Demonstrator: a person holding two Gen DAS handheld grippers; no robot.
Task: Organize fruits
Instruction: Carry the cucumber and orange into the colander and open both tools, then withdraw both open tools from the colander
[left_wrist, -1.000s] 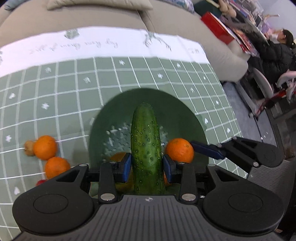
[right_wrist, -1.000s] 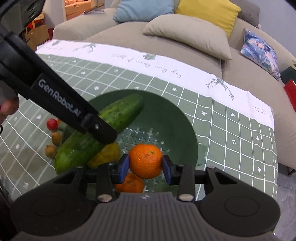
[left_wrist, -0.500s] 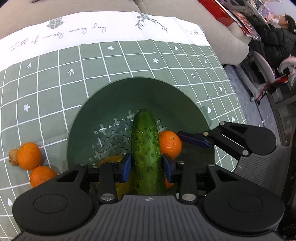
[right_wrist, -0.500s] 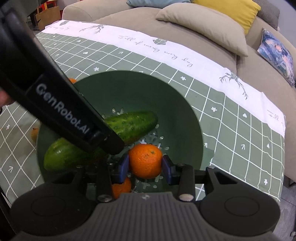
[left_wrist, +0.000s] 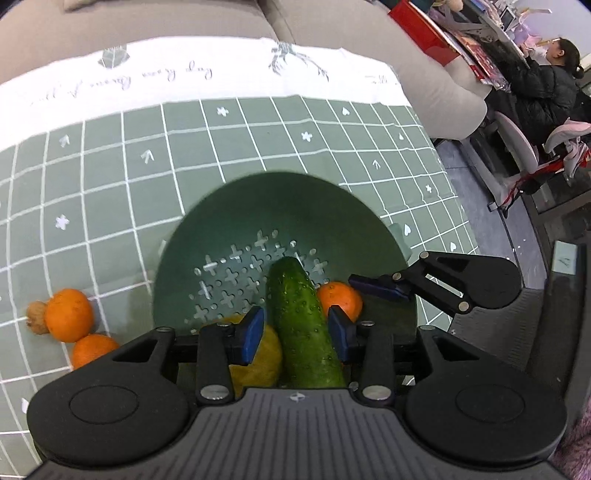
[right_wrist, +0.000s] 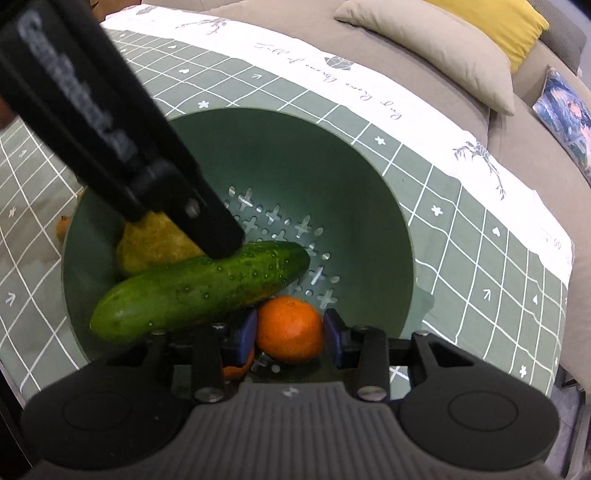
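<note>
A green colander bowl (left_wrist: 221, 229) (right_wrist: 332, 184) stands on the checked green cloth. A cucumber (left_wrist: 303, 325) (right_wrist: 199, 288) lies in it, leaning on a yellow fruit (left_wrist: 258, 365) (right_wrist: 151, 240). My left gripper (left_wrist: 296, 332) straddles the cucumber and its jaws are opening; a gap shows at the left pad. One of its black fingers (right_wrist: 184, 206) rests on the cucumber. My right gripper (right_wrist: 290, 332) is shut on an orange (right_wrist: 290, 328) (left_wrist: 340, 299) low in the bowl. Another orange (right_wrist: 238, 369) lies partly hidden under it.
Two oranges (left_wrist: 68, 314) (left_wrist: 92, 350) and a small brown fruit (left_wrist: 35, 323) lie on the cloth left of the bowl. A beige sofa with cushions (right_wrist: 424, 44) runs behind the table. The table's edge drops off at the right, where a person (left_wrist: 543, 88) sits.
Both grippers have sunk into the bowl. The cucumber now rests on the bowl's floor and the left pads have parted from it. The orange stays between the right pads.
</note>
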